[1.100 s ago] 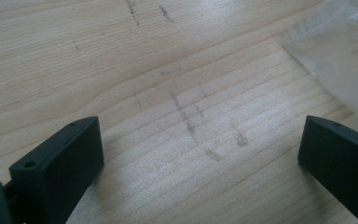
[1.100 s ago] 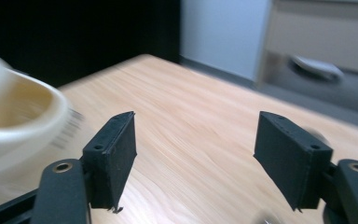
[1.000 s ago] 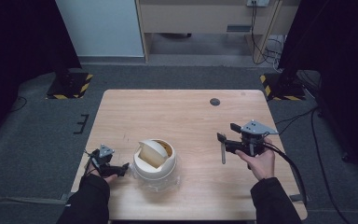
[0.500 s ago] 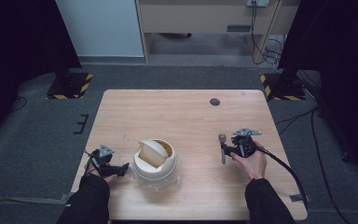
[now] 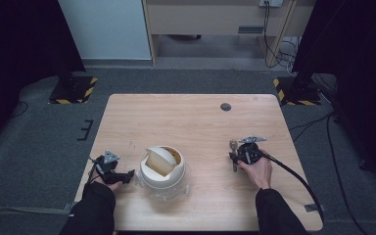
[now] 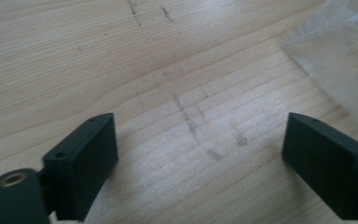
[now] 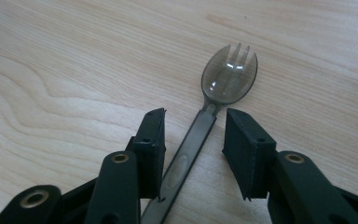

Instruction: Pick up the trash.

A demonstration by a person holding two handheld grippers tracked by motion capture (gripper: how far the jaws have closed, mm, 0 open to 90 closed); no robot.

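Note:
A dark translucent spork (image 7: 228, 77) lies flat on the wooden table (image 5: 186, 117), right of centre, where the high view shows it as the spork (image 5: 233, 145). My right gripper (image 7: 193, 135) is low over it with the handle between the jaws, which have just been closing; a gap still shows on the right side. In the high view the right gripper (image 5: 235, 158) sits at the handle. My left gripper (image 5: 127, 175) rests beside a cream lidded container (image 5: 161, 166). The left gripper (image 6: 200, 154) is open over bare wood; its jaws have just closed slightly with nothing between them.
The container sits in clear plastic wrap (image 6: 340, 56), which reaches close to the left gripper's right jaw. A small black disc (image 5: 225, 106) lies near the table's far edge. A black cable (image 5: 293, 178) trails from the right gripper over the table's right side.
The right hand has come down to the table over the spork, and its jaws have narrowed around the handle. The left hand has stayed in place.

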